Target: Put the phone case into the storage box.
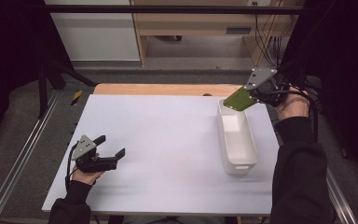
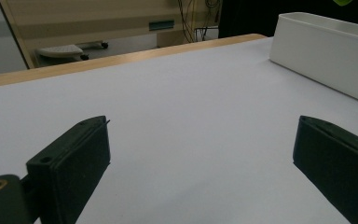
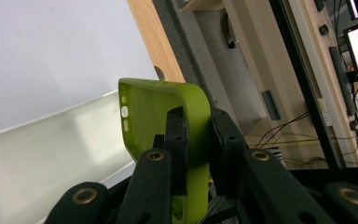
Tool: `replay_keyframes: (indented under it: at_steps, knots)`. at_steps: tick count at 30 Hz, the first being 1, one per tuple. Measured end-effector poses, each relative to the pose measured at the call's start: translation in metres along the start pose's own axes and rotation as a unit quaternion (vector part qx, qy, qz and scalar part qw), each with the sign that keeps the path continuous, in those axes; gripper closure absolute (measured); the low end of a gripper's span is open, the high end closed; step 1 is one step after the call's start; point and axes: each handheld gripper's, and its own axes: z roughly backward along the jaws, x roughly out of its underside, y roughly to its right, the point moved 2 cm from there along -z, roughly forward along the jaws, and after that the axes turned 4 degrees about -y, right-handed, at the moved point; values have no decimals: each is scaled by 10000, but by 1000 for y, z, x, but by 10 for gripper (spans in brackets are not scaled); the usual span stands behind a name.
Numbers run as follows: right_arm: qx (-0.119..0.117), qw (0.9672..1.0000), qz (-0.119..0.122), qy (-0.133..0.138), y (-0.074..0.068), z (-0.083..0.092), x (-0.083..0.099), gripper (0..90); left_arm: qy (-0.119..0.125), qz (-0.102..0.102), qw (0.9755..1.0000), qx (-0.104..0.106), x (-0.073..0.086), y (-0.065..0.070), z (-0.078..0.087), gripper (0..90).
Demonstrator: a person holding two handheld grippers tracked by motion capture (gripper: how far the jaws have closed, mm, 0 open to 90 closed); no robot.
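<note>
My right gripper (image 1: 251,94) is clamped on a lime-green phone case (image 1: 238,99), and in the right gripper view the case's side wall (image 3: 193,121) sits squeezed between my two black pads (image 3: 176,135), one pad inside the shell and the other pressing on its outer face. The case stands on edge in that grip, its open hollow facing away to the left of my fingers, the small camera cut-outs showing on the back panel just past the fingertips. From the high view the case sticks out ahead of my fingertips toward the table and hangs over the far end of the white plastic bin (image 1: 236,140), above its rim and not touching it as far as I can tell. The bin's long wall (image 3: 42,154) runs just beneath and to the left of my jaws in the right gripper view. My left gripper (image 1: 111,147) is released, jaws spread wide with bare white tabletop (image 2: 182,107) between the pads (image 2: 77,163), hovering low over the near left part of the table, well apart from the case; the bin (image 2: 326,56) stands off beyond my right-hand pad.
</note>
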Motion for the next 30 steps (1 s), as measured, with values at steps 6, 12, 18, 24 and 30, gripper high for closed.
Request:
replay_keyframes:
  at_steps: [6,12,18,24,30]
  knots:
    - [-5,9999,152,5,0,-4,-2,788,2,5,10000,-2,0,0,0,35]
    - [-34,9995,323,-56,1,-9,-4,788,-13,-4,10000,-1,0,0,0,35]
    - [-62,9991,415,-98,4,-13,-6,788,-29,-6,10000,-1,1,-1,-1,35]
    - [-97,9985,518,-125,5,-19,-8,788,-34,1,10000,1,1,0,-2,35]
    - [-157,9972,701,-195,6,-25,-9,788,-54,-12,10000,3,2,-1,-2,35]
